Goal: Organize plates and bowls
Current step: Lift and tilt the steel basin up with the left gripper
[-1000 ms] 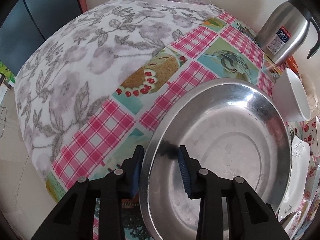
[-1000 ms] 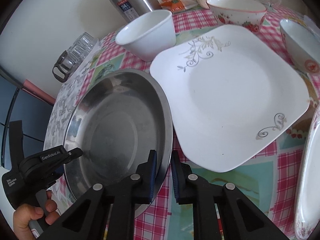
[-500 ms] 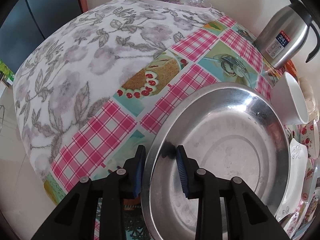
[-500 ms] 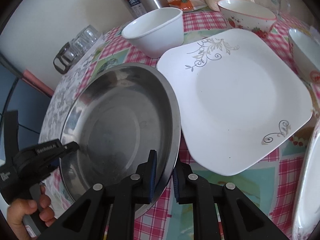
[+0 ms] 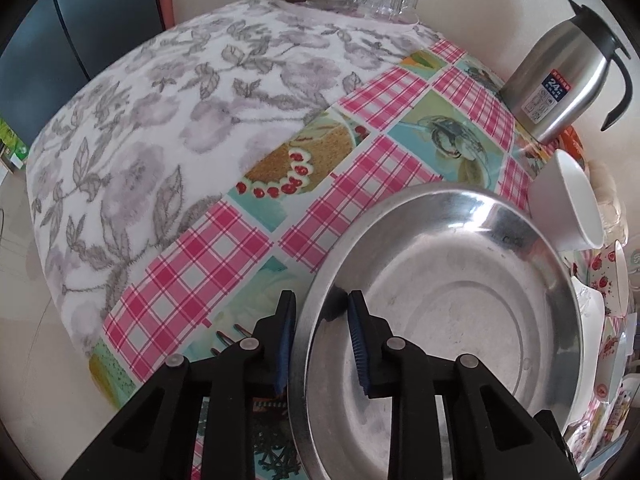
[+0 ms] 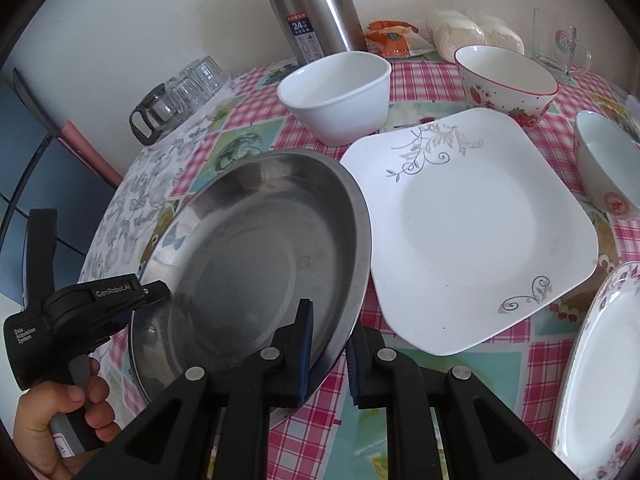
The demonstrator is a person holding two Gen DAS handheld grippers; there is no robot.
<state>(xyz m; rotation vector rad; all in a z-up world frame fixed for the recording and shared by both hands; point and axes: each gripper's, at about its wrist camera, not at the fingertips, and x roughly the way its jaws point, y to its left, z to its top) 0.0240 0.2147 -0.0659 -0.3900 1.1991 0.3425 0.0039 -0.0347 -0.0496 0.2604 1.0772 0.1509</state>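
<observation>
Now the left gripper is closing further on the round steel plate's nine-o'clock rim; the right gripper, nearly shut, pinches its five-o'clock rim, readying a two-handed lift.

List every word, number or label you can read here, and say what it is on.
"GenRobot.AI": on the left gripper.
"Data Acquisition System": on that gripper's body, small.
"24": on the flask label; the rest of that label is too small.
Glass mug: red round print, blurred.
Orange packet: unreadable.
</observation>
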